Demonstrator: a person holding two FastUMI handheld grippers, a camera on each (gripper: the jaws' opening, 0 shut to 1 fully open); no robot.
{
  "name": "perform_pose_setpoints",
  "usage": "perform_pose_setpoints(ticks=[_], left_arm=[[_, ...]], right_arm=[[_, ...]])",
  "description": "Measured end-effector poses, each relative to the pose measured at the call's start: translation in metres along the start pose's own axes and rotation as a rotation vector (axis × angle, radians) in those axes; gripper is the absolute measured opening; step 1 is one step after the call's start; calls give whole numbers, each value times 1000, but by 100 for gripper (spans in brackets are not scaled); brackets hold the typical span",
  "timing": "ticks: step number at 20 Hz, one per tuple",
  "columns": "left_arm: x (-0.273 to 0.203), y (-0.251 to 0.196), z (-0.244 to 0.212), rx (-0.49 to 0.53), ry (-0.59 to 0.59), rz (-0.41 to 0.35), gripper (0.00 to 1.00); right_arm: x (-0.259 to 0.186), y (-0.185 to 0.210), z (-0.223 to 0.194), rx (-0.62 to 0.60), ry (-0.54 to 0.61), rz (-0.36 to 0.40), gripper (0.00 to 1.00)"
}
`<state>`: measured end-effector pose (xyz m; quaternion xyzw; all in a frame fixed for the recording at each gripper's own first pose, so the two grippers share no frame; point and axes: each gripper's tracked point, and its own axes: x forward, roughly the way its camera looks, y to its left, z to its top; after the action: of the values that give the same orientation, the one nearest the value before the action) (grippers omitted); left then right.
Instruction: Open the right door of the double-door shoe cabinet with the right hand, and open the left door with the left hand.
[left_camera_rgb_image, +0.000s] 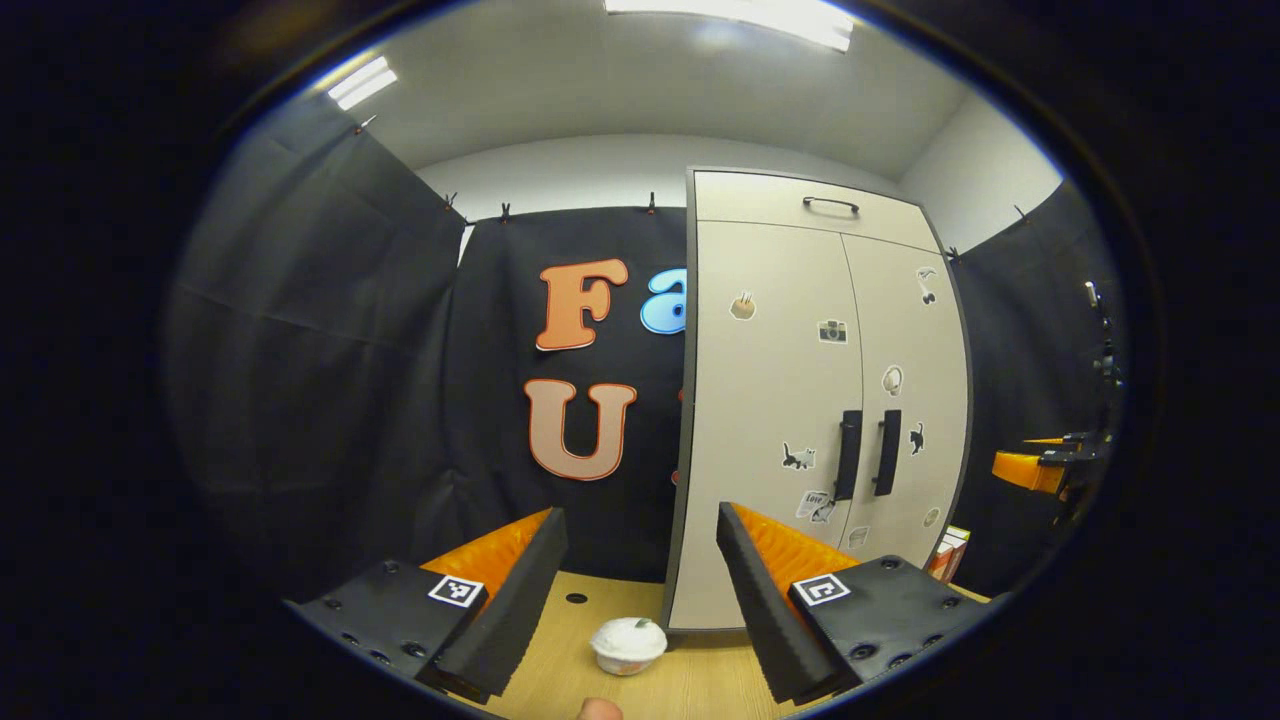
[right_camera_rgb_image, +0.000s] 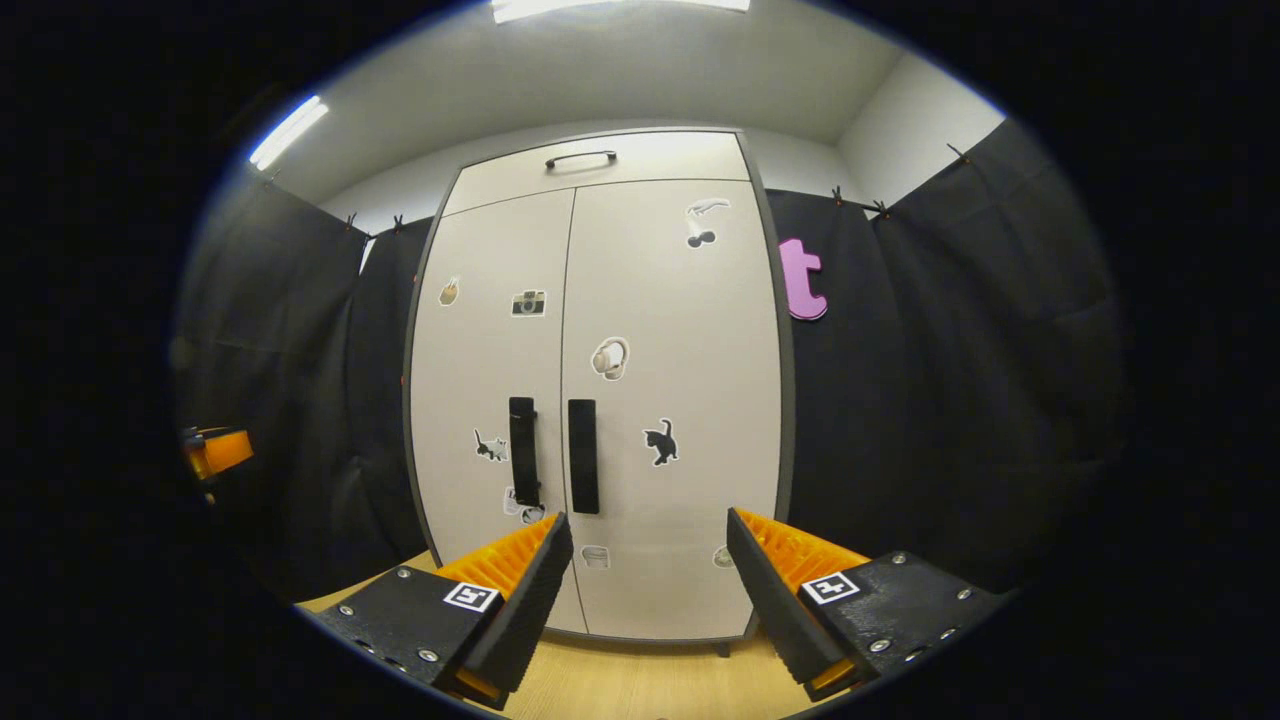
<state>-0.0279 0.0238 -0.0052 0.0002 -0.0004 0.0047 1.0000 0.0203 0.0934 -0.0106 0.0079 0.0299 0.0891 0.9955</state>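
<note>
1. We see the tall cream-white double-door shoe cabinet (right_camera_rgb_image: 595, 400) standing on the light wooden tabletop (right_camera_rgb_image: 640, 680), against the black cloth wall; both doors are closed.
2. In the right gripper view the right door (right_camera_rgb_image: 670, 400) and the left door (right_camera_rgb_image: 490, 400) meet at a centre seam, each with a black vertical bar handle: right handle (right_camera_rgb_image: 583, 455), left handle (right_camera_rgb_image: 523, 450). Small stickers dot both doors.
3. A top panel carries a dark horizontal handle (right_camera_rgb_image: 580, 158).
4. The right gripper (right_camera_rgb_image: 648, 570) faces the cabinet front, jaws spread wide, grasping nothing, apart from the doors.
5. In the left gripper view the left gripper (left_camera_rgb_image: 642, 570) is likewise released, jaws wide, with the cabinet (left_camera_rgb_image: 810, 400) ahead and to its right.
6. A small white round lidded cup (left_camera_rgb_image: 628, 643) sits on the tabletop between the left gripper's fingers, near the cabinet's base.
7. An orange part of the other gripper (left_camera_rgb_image: 1040, 465) shows at the far right of the left gripper view.
</note>
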Motion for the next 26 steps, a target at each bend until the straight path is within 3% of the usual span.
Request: perform_pose_setpoints(ticks=[4,12,17,26], left_arm=[[4,15,-11,12,25,21,96],[-5,34,-16,53,20,41,96],[-13,33,-12,44,8,25,96],[-18,40,-18,39,14,21,96]], right_arm=[[42,27,4,18,8,19,93],[129,42,-11,49,65,-12,93],[171,39,-26,87,97,-47,75],[184,53,-30,53,92,-51,62]])
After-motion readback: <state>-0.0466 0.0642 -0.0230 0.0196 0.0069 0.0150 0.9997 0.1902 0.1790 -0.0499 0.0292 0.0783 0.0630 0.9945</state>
